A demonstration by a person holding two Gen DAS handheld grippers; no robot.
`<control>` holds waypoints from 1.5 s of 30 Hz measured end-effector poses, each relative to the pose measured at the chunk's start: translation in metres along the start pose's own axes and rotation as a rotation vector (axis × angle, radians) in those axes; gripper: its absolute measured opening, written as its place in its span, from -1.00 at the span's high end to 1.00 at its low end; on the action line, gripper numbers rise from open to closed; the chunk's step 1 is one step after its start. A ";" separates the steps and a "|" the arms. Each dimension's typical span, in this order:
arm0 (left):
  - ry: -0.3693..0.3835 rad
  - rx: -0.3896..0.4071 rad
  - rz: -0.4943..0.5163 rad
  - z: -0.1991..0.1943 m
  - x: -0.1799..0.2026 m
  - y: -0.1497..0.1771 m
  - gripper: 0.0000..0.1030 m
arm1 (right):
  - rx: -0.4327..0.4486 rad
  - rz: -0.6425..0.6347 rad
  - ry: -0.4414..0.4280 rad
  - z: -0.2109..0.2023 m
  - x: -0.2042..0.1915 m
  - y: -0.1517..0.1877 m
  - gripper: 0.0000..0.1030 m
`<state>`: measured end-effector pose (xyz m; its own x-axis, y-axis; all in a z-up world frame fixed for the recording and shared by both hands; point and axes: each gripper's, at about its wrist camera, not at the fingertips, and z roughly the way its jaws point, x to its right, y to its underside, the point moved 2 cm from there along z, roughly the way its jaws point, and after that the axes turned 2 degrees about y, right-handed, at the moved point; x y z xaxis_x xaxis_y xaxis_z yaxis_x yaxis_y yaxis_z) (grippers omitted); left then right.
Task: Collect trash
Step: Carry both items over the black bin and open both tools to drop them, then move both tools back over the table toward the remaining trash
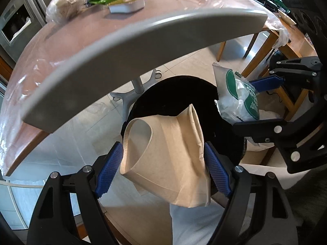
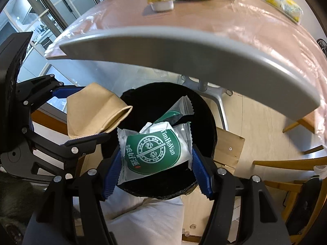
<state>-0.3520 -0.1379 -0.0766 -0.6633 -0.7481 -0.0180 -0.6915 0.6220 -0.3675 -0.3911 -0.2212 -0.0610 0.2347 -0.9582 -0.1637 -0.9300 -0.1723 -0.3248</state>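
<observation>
Meanwhile, left gripper point(image 1: 163, 163) pinches a crushed paper cup point(image 1: 165, 159) at frame centre; right gripper point(image 2: 155, 159) clamps a green-and-white wrapper point(image 2: 153, 153), both above the black bin point(image 2: 206, 110).

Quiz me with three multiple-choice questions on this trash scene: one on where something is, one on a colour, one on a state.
1. Where is the black bin?
A. on the table
B. on the floor below the grippers
C. on a chair

2. What colour is the round logo on the wrapper in the right gripper?
A. green
B. red
C. blue

3. What state is the paper cup in the left gripper?
A. upright and full
B. crushed flat
C. torn in two

Answers: 1 B, the bin's mouth opens beneath both grippers; 2 A, a green circle with white lettering; 3 B, its walls are folded between the jaws.
</observation>
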 end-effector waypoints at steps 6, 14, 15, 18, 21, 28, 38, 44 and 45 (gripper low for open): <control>-0.007 -0.013 0.003 0.014 0.002 -0.004 -0.57 | -0.016 0.038 0.019 0.016 0.010 -0.006 -0.22; -0.009 -0.009 0.010 0.018 0.006 -0.004 -0.57 | -0.017 0.069 0.027 0.020 0.014 -0.004 -0.22; -0.007 -0.010 0.013 0.019 0.007 -0.003 -0.57 | -0.016 0.071 0.027 0.021 0.014 -0.004 -0.22; -0.009 -0.010 0.019 0.016 0.007 -0.003 -0.57 | -0.019 0.075 0.027 0.018 0.015 -0.003 -0.22; -0.003 -0.011 0.017 0.016 0.003 -0.002 -0.58 | -0.020 0.083 0.019 0.018 0.015 -0.003 -0.27; -0.007 -0.007 0.010 0.013 -0.002 -0.002 -0.76 | -0.007 0.117 0.006 0.012 0.020 -0.004 -0.53; 0.002 -0.006 0.013 0.014 -0.007 -0.001 -0.80 | -0.011 0.131 -0.020 0.012 0.022 -0.007 -0.61; -0.006 -0.007 0.011 0.014 -0.010 -0.004 -0.80 | -0.004 0.140 -0.029 0.011 0.025 -0.009 -0.67; -0.007 -0.007 0.010 0.014 -0.009 -0.004 -0.80 | -0.003 0.141 -0.029 0.010 0.025 -0.009 -0.67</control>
<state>-0.3389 -0.1371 -0.0881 -0.6683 -0.7433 -0.0285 -0.6865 0.6311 -0.3612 -0.3740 -0.2415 -0.0718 0.1097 -0.9659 -0.2344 -0.9552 -0.0372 -0.2938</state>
